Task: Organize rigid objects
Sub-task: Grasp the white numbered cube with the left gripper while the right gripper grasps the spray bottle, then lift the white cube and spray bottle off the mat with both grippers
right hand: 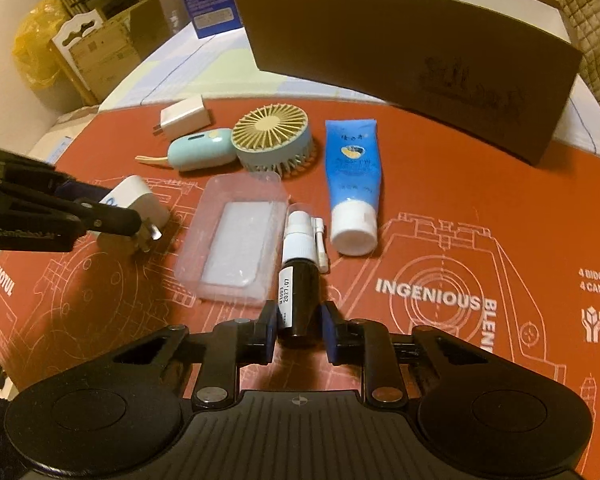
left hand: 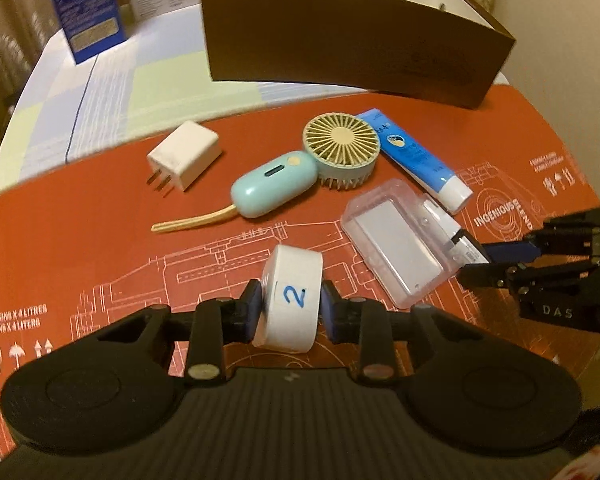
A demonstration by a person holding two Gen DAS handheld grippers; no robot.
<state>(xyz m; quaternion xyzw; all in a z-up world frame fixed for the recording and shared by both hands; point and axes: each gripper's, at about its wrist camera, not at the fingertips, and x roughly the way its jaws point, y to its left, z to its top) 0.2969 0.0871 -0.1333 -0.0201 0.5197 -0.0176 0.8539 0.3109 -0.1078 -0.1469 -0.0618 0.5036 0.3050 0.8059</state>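
We hold a white rounded plug adapter marked "2" [left hand: 290, 300] in our left hand-held gripper [left hand: 288, 312]. Our right hand-held gripper [right hand: 299, 330] clamps a dark spray bottle with white nozzle [right hand: 298, 280].

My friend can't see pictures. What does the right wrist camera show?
The right gripper is shut on a dark spray bottle lying on a red mat. Beyond it lie a clear plastic case, a blue tube, a small handheld fan and a brown box. At left, the left gripper holds a white charger.

Both wrist views look steeply down, close, sharing the red mat [left hand: 100, 240] and seemingly the fan [right hand: 272, 136].
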